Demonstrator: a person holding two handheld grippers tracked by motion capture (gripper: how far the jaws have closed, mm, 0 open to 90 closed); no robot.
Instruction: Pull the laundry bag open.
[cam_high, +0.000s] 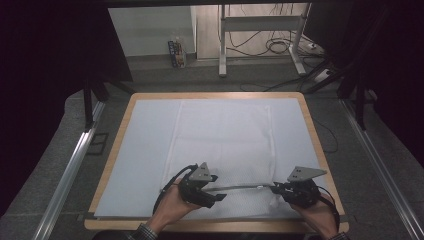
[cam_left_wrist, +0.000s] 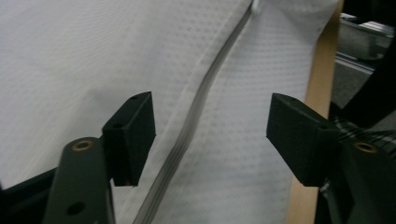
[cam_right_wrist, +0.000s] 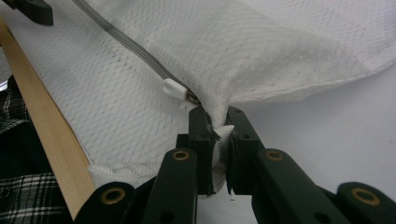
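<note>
– Right tongs (cam_right_wrist: 217, 116), item one: clamped on the corner of the mesh bag (cam_right_wrist: 261, 51), with a wad of white netting squeezed between the pads, just beside the zip pull (cam_right_wrist: 173, 87).
– Noted. Left tongs?
– Left tongs (cam_left_wrist: 210, 116): apart, straddling the grey zip (cam_left_wrist: 201, 98), pads touching nothing. Cloth underneath, not gripped.
– Whereabouts of the bag?
– Spread flat in the middle of the surface (cam_high: 117, 145), on a pale sheet (cam_high: 145, 150). Zipped edge nearest the person, running from one pair of tongs to the other. Right corner seemingly raised a little off the sheet.
– Handling?
– Judged very light and limp, with no stiffness anywhere bar the zip tape. Open weave, so easy to grip, with little risk of slipping. Likely to snag or stretch if yanked. Prone to sagging and folding wherever left unsupported.
– Best place to take hold?
– Zip tape or the seam beside it, both firmer than the netting. For the left, somewhere along the grey line between its pads, pinched from above through both layers. Pull tab small and smooth, probably hard to catch squarely; better approached with the corner held taut.
– Hazards?
– Picking up the sheet together with the bag; dragging the whole bag instead of tensioning it. Plaid sleeve (cam_right_wrist: 18, 196) close to the wooden edge, clear of the work.
</note>
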